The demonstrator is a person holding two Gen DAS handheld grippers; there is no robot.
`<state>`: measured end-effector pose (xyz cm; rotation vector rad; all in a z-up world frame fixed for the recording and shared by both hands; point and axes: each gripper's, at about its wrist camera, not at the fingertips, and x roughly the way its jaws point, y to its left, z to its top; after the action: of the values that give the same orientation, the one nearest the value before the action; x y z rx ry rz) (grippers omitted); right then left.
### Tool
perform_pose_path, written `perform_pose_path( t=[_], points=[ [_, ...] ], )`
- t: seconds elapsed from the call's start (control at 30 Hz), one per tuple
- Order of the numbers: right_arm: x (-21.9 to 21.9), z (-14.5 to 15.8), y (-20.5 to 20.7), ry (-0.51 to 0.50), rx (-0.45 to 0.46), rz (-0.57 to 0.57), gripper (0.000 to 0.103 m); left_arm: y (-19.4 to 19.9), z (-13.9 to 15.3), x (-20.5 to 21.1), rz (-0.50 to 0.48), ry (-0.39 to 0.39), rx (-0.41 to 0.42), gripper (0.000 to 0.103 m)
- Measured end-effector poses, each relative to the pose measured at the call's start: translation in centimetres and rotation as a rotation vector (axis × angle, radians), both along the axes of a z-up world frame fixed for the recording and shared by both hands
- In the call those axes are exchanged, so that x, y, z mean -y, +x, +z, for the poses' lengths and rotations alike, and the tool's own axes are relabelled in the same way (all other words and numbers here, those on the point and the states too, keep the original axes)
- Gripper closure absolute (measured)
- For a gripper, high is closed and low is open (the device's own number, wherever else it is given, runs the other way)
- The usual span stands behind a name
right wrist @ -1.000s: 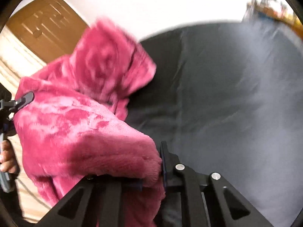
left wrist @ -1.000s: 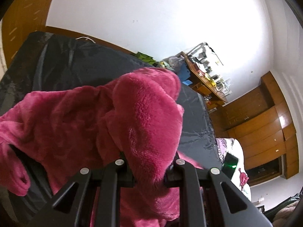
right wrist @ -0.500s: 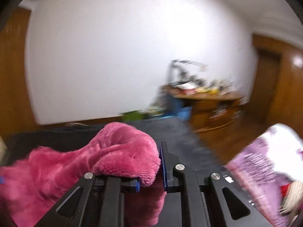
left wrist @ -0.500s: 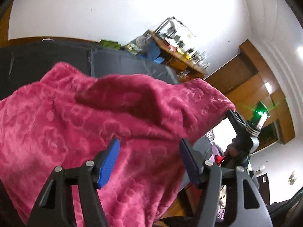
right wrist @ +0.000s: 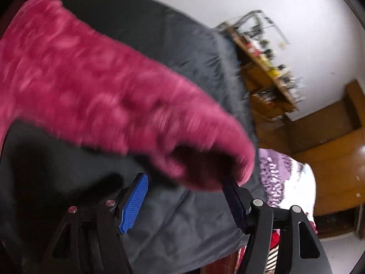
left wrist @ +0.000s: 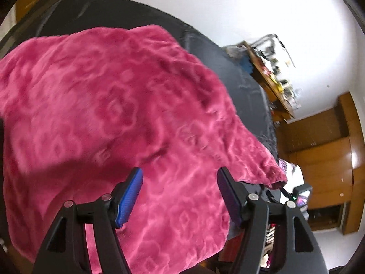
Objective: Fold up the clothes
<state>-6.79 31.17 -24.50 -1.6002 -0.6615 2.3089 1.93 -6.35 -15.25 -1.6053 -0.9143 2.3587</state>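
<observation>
Fleece: my magenta plush garment [left wrist: 127, 105] lies spread on the dark bed cover [left wrist: 248, 91], patterned face up.
Long axis: on my left camera it runs from upper left down to a corner at lower right; that corner [left wrist: 273, 173] hangs just past the bed edge.
Left gripper [left wrist: 179, 196]: fingers released and parted, the garment under them, not pinched.
Right gripper [right wrist: 184, 202]: fingers opening; a rolled fleece end [right wrist: 205, 159] sits just above the right finger [right wrist: 235, 203], contact unclear.
Hard to read: my right view is motion-blurred, and the garment's left side is cut off by the frame.
Only on left view: the full spread and woven pattern.
Only on right view: bare bed cover between the fingers, purple floral bedding [right wrist: 287, 182] beyond.
</observation>
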Motion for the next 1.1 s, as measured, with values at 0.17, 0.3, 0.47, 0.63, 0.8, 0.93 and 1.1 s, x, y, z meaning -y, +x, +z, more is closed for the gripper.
perform_pose_path(
  t=[0.17, 0.3, 0.47, 0.63, 0.8, 0.93, 1.1],
  points=[
    [-3.3, 4.0, 0.8, -0.205, -0.097, -0.093, 0.034, 1.6, -0.6, 1.3, 0.085, -0.04, 0.018, 0.031],
    [-2.5, 7.3, 0.8, -0.482, -0.2, -0.122, 0.033, 2.6, -0.6, 2.3, 0.141, -0.069, 0.023, 0.029],
    [3.9, 6.4, -1.9, -0.671, -0.161, -0.037, 0.033, 3.0, -0.5, 2.9, 0.169, -0.13, 0.027, 0.026],
    [8.9, 3.2, -5.1, -0.753, -0.083, -0.059, 0.033, 2.3, -0.8, 4.2, 0.183, -0.198, 0.042, 0.026],
    [11.6, -0.8, -6.9, -0.632, -0.023, -0.151, 0.033, -0.1, -2.6, 5.8, 0.188, -0.256, 0.085, 0.026],
    [11.6, -2.9, -7.7, -0.548, -0.025, -0.2, 0.033, -1.7, -4.6, 6.1, 0.149, -0.286, 0.13, 0.026],
    [11.2, -3.8, -9.8, -0.481, -0.083, -0.231, 0.022, -3.0, -6.4, 6.1, 0.116, -0.279, 0.164, 0.026]
  ],
)
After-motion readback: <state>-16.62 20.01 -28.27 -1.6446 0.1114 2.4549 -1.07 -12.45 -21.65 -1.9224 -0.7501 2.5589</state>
